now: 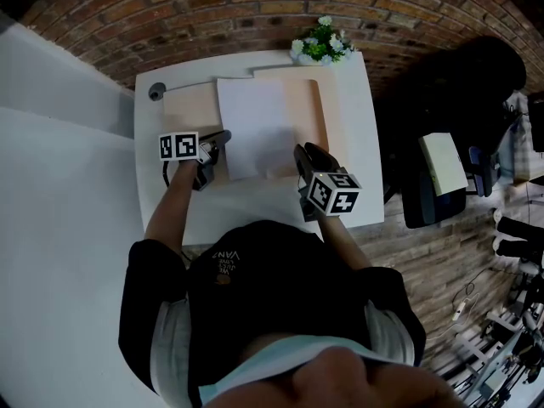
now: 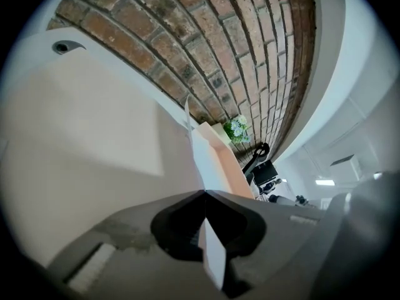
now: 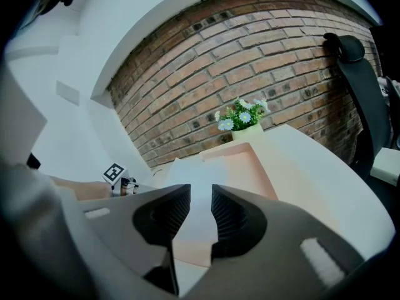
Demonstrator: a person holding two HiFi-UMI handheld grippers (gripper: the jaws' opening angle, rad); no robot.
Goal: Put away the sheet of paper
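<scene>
Centre of the head view, your sheet of paper (image 1: 255, 126) lies over the open peach folder (image 1: 309, 109), long axis running top to bottom. Only the left gripper view shows your left gripper (image 2: 205, 195) clenched on the sheet's edge. Your right gripper (image 3: 200, 195) has its jaws slightly apart, pinching nothing.

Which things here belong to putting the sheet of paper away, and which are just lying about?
Job in hand:
sheet of paper, its edge pinched in the left gripper
right gripper, jaws apart, beside the sheet
peach tray that the sheet overlaps, probably its destination

Lying about:
flower pot
black chair
grey round fitting at the table corner
</scene>
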